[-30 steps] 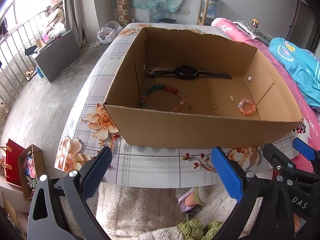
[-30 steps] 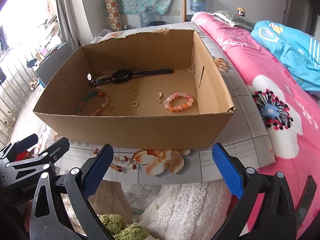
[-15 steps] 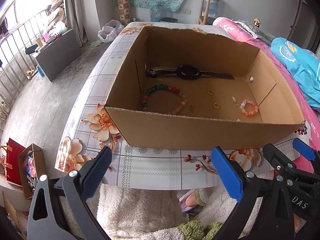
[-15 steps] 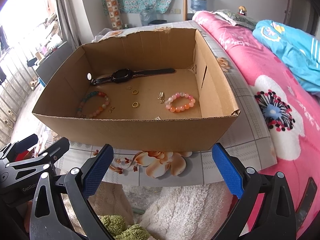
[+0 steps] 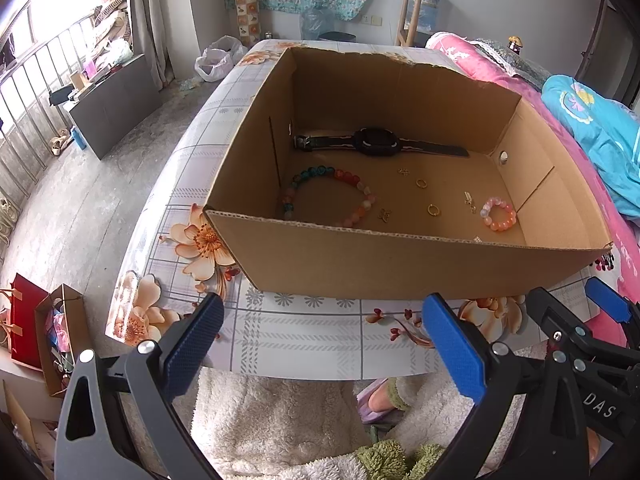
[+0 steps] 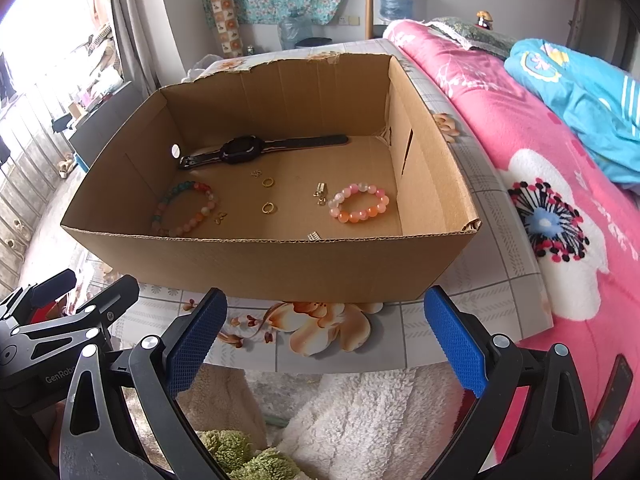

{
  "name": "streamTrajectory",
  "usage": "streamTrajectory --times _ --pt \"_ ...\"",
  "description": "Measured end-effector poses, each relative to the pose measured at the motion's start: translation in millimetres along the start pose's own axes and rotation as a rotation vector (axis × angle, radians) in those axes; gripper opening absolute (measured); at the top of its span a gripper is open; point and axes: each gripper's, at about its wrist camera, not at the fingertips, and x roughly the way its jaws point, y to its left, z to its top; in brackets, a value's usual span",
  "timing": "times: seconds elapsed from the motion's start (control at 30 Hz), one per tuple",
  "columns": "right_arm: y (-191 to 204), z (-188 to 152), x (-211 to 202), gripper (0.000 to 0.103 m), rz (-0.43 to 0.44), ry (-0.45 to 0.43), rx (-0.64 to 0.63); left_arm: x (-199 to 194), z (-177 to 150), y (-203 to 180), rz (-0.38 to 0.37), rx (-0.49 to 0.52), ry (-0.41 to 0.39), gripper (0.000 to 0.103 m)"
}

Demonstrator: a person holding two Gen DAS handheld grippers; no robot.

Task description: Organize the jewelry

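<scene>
Floral-clothed table (image 5: pixel 304 340) beside a pink bed (image 6: pixel 532 184). We log: cardboard box (image 5: pixel 400 264) holding black watch (image 5: pixel 376 146), multicoloured bead bracelet (image 5: pixel 360 184), pink bead bracelet (image 6: pixel 360 202), gold rings (image 6: pixel 269 208). Our left gripper (image 5: pixel 320 344) and right gripper (image 6: pixel 324 340): fingers wide apart, holding nothing.

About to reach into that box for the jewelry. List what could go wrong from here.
1. The gold rings and small charms lie flat on the cardboard box floor; the right gripper with its wide pads may fail to pinch them.
2. The box's near wall stands between both open grippers and the jewelry; the left gripper could shove it.
3. The pink bracelet may roll away.
</scene>
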Motion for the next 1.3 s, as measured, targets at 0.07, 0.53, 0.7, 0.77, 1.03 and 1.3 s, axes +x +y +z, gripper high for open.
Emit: streamTrajectory --times 0.07,0.53,0.7,0.77,1.03,1.3 --pt "0.0 0.0 0.0 0.095 0.0 0.001 0.001 0.0 0.1 0.4 0.0 0.0 0.001 0.097" --pt "1.6 0.3 0.4 0.095 -0.005 0.004 0.0 2.1 0.9 0.6 -0.001 -0.001 0.007 0.097" --pt "2.3 1.4 1.2 0.095 -0.005 0.006 0.0 3.3 1.2 0.5 -0.003 -0.002 0.014 0.097" --pt "3.1 2.4 1.8 0.095 -0.005 0.006 0.001 3.1 1.2 0.1 -0.001 0.0 0.013 0.097" --pt "4.2 5.0 3.6 0.095 -0.005 0.009 0.0 4.0 1.3 0.3 0.0 0.0 0.017 0.097" --pt "4.1 4.8 4.3 0.095 -0.005 0.009 -0.002 4.8 1.2 -0.5 0.0 -0.001 0.019 0.097"
